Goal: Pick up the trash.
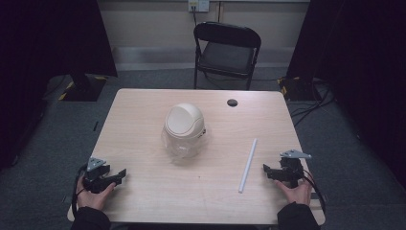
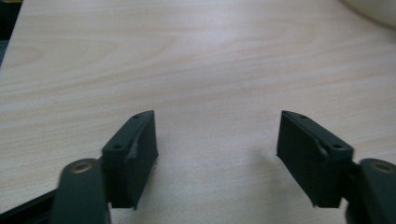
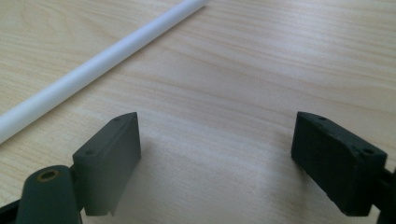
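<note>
A small bin with a cream dome lid [image 1: 185, 120] and a clear plastic body [image 1: 184, 146] stands at the middle of the wooden table [image 1: 143, 110]. A white tube [image 1: 248, 166] lies on the table to its right, seen again as a white tube [image 3: 93, 67] crossing the upper left of the right gripper view. My left gripper [image 1: 119, 174] rests open near the table's front left corner, nothing between its jaws; it is also seen as the left gripper [image 2: 217, 140]. My right gripper [image 1: 266, 170] stands open just right of the tube, empty, also seen as the right gripper [image 3: 217, 140].
A black folding chair [image 1: 226, 50] stands beyond the far edge. A round cable hole [image 1: 232, 102] sits in the table's far right part. Dark curtains flank both sides, and cables [image 1: 311, 103] lie on the floor at the right.
</note>
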Action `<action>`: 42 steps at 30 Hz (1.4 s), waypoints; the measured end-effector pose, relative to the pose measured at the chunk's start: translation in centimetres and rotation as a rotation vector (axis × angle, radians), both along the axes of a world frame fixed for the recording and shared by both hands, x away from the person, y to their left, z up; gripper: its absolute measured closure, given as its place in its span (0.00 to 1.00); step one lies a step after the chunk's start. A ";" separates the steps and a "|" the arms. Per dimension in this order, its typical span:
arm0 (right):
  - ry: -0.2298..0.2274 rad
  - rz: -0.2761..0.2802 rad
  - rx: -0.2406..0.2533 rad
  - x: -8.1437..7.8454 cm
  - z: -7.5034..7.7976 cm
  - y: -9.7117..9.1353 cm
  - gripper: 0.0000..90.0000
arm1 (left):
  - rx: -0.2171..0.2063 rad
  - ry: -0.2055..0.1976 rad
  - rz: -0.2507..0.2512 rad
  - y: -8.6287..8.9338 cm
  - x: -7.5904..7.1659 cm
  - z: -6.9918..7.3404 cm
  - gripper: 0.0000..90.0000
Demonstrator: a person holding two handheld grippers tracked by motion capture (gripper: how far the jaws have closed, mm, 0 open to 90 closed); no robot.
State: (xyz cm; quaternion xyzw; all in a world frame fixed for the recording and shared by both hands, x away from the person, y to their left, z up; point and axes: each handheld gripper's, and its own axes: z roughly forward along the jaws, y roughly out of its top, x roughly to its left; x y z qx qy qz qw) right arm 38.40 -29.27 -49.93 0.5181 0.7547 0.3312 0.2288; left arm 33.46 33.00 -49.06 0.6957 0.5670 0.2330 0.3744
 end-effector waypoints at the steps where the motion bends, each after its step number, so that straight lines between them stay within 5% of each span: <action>1: 0.004 0.003 -0.002 0.1 0.0 0.0 0.14 | -0.011 -0.021 0.001 0.0 -0.1 0.4 0.33; 5: 0.004 0.010 -0.003 0.1 0.0 -0.1 0.14 | -0.050 -0.092 -0.007 -0.2 -0.4 1.5 0.33; 6: 0.004 0.010 -0.003 0.1 0.0 -0.1 0.14 | -0.079 -0.138 -0.014 -0.4 -0.5 2.3 0.33; 13: 0.004 0.026 -0.003 0.2 0.0 -0.2 0.14 | -0.135 -0.228 -0.046 -1.2 -0.1 5.4 0.33; 20: 0.004 0.026 -0.003 0.2 0.0 -0.2 0.14 | -0.147 -0.308 -0.091 -2.2 0.4 8.5 0.33; 42: 0.001 0.023 -0.006 0.2 0.0 -0.1 0.14 | -0.189 -0.443 -0.180 -5.9 3.7 13.6 0.34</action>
